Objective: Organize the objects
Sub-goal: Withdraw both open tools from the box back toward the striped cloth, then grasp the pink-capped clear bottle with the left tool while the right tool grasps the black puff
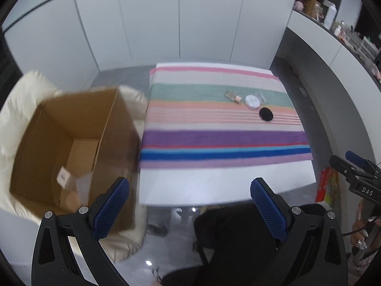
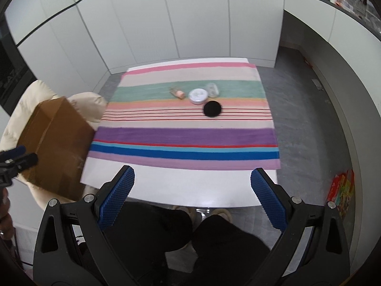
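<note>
A white table carries a striped cloth. On the cloth lie a small bottle with a peach cap, a round white jar, a clear plastic piece and a black round pad. An open cardboard box stands left of the table, with a small white item and clear pieces inside. My left gripper is open near the table's front edge, empty. My right gripper is open and empty too.
The box rests on a cream cushioned seat. White cabinet panels stand behind the table. A curved counter with shelves of clutter runs at the right. A red and yellow package sits on the grey floor. A person's dark-clothed legs are below.
</note>
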A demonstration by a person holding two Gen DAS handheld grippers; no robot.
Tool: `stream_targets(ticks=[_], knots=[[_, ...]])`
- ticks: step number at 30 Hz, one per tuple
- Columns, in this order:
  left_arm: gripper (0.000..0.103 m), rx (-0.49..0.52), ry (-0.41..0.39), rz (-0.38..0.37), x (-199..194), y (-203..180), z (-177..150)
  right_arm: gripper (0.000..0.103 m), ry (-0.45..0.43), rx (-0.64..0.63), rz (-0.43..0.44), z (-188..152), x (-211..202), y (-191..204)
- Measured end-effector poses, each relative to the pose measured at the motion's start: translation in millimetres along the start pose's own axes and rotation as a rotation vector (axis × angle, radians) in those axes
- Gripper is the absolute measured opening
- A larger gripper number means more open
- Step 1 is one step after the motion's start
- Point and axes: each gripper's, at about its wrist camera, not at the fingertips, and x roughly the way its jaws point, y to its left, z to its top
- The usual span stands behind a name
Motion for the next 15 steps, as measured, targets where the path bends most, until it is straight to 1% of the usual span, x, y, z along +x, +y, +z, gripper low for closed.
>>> stream_targets(ticks=[2,3,7,9,12,15], knots=[[0.102,0.030,-0.017,0.019,8,-11,15,0.100,0.003,0.008,-0.015,5,9,-11],[0.102,0.038,-0.021,0.016,13,-16,23,0.100,0.004,0.015,-0.020,9,15,-17],[0.102,0.077,-0.028,0.021,47,-38,59,0.100,-0.012,0.024,-0.033,29,41,-33],[0.102,0.101,-0.022,0.030,72,-49,76,0.100,-0.009,0.028,-0.040,39,56,-38],[0.102,0.126,-0.019,0.017,109,-65,97,0.100,-0.002,0.035,-0.031,54,83,-45],[0.102,0.163,-0.021,0.024,151,-81,113,0.100,0.016,0.039,-0.006,65,113,-49]])
